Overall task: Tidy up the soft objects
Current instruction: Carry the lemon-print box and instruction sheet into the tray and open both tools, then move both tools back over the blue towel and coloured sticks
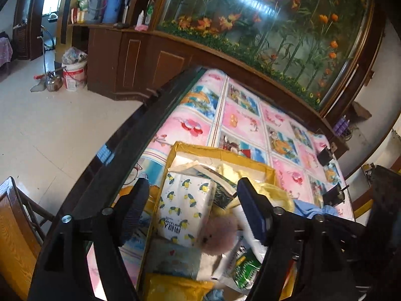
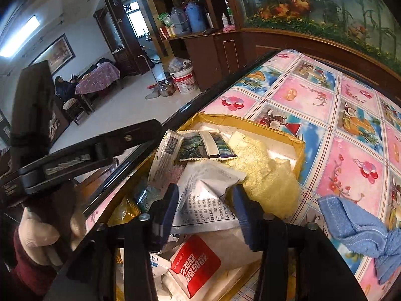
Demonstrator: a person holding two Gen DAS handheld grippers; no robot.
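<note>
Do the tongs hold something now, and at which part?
No. Left tongs are open above the tissue pack. Right tongs are open astride the white printed pouch, not closed on it.

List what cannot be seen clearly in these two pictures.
- Box bottom: both views, covered by piled packets and cloths.
- Pink plush toy: left view, blurred, partly behind the left hand-held gripper.
- Blue towel: right view, cut by the edge.
- White packet print: too small to read.
</note>
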